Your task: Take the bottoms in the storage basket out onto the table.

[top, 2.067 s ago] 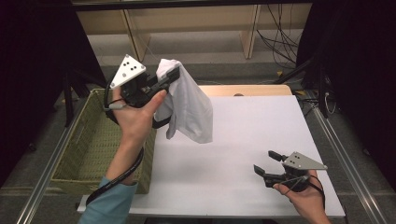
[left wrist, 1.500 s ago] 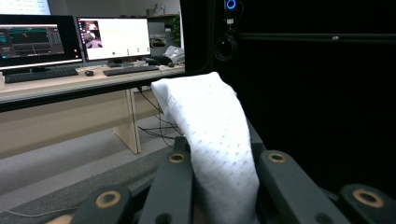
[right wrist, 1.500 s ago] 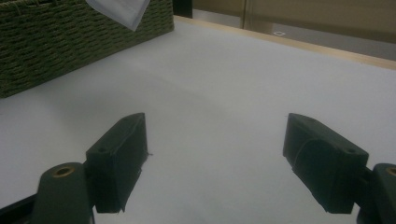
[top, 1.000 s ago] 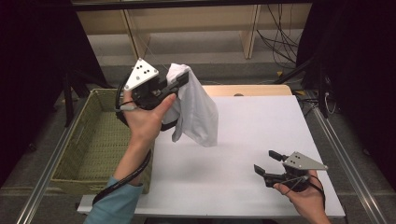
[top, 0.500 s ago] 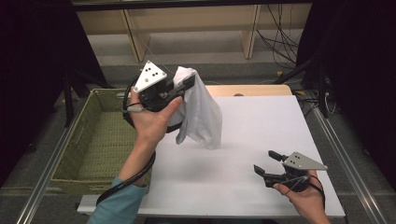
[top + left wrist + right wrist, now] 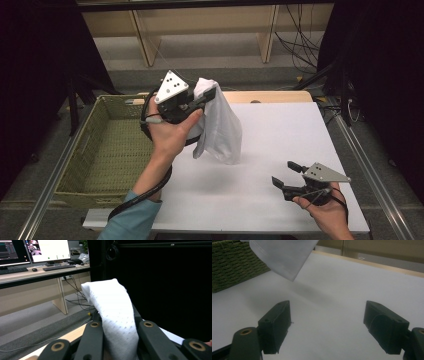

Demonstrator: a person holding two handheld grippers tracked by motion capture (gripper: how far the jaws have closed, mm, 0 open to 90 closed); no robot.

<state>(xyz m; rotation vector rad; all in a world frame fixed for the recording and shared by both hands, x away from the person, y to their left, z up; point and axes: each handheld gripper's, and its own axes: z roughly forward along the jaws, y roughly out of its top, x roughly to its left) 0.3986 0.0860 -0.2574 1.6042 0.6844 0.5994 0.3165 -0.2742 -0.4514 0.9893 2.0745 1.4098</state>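
cloth (image 6: 220,127) further right, top claw-hidden

Cloth (image 6: 220,125) hangs above the table (image 6: 280,130), clear of its surface, just right of the basket (image 6: 95,150), which sits against the table's left edge. Left gripper (image 6: 207,95) is up beside the cloth's top; right gripper (image 6: 285,175) sits low at the near right corner, well apart.

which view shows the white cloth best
The high view: the whole white cloth hangs from the left gripper above the table. The left gripper view has just the pinched top between the fingers. The right gripper view catches its lower corner.
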